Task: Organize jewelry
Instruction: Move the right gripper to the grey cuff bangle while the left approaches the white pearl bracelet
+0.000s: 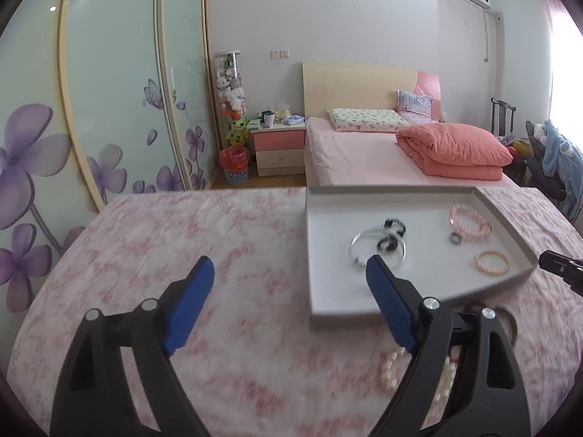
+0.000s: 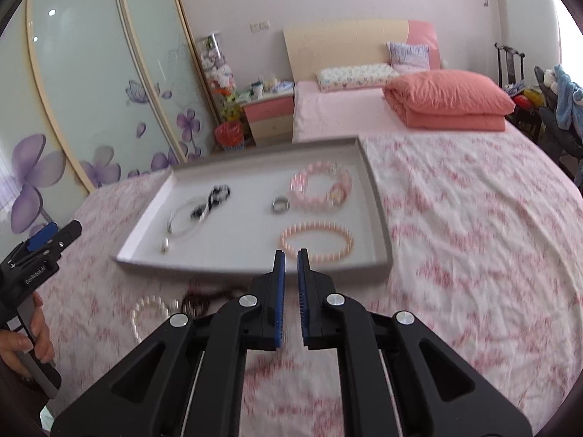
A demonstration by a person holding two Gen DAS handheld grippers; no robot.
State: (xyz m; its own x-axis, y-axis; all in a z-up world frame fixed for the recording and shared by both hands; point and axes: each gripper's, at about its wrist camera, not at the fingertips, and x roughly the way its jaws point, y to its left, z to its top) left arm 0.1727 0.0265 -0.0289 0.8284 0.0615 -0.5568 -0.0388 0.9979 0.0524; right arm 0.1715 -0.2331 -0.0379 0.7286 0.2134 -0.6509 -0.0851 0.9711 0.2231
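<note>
My left gripper is wide open, empty. My right gripper is nearly closed w/ nothing between, near the shallow grey tray w/ the pink bead bracelet

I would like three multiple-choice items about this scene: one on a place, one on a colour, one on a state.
1. Where does the white pearl bracelet lie?
A. in the tray
B. on the cloth before the tray
C. on the pillow

2. What colour are the pads on the jaws?
A. blue
B. red
C. green

3. How do the left gripper jaws stand?
A. shut on a ring
B. shut on nothing
C. wide open

Answers:
1 B: it rests on the flowered cloth, outside the tray wall.
2 A: both views show blue pads.
3 C: a broad gap separates them and nothing is held, while the right gripper is nearly shut.
</note>
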